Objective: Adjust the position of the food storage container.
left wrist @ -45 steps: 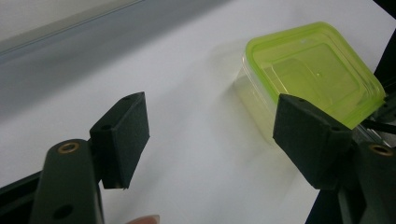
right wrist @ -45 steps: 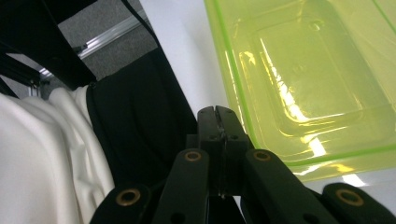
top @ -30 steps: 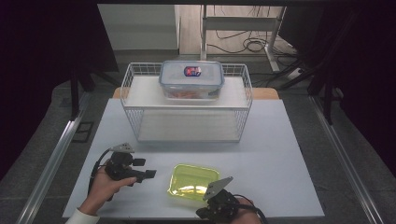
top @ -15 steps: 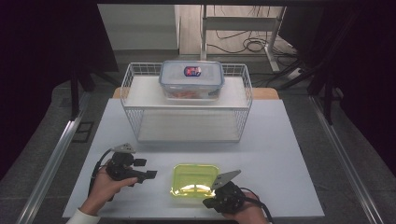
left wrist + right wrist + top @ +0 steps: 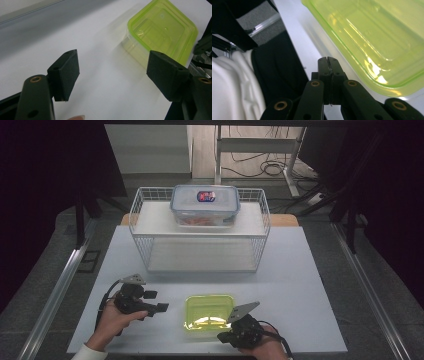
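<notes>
The green container (image 5: 210,313) sits on the desk between both claws. The right claw (image 5: 239,334), clenched empty, is nearest, at its near corner. The left claw (image 5: 159,307) gapes, released, pointing toward it.

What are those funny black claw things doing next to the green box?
A person sits at a white table with a gripper in each hand. The left gripper has its jaws open and points toward a green see-through box, without touching it. The right gripper is shut, empty, right beside the box's near edge. Farther back, a clear box with a blue-rimmed lid sits on top of a white wire rack.
</notes>
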Action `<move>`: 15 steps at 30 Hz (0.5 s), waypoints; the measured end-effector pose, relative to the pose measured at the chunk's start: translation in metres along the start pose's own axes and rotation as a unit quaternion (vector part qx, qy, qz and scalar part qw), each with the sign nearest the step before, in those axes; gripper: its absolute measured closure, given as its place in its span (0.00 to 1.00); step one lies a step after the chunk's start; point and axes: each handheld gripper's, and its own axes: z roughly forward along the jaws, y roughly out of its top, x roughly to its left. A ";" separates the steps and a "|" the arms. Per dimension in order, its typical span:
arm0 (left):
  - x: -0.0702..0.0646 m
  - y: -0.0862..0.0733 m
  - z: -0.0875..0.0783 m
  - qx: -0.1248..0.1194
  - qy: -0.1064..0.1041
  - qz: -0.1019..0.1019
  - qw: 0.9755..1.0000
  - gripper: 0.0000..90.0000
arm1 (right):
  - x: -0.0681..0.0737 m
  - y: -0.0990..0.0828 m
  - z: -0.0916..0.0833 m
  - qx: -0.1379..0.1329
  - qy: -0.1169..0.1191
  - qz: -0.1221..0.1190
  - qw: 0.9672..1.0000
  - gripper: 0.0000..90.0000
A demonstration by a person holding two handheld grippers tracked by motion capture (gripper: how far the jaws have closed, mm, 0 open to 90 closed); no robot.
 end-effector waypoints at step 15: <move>-0.005 0.002 0.001 -0.014 -0.011 -0.032 0.999 0.23 | -0.035 -0.010 -0.062 -0.114 -0.047 0.087 0.989 0.64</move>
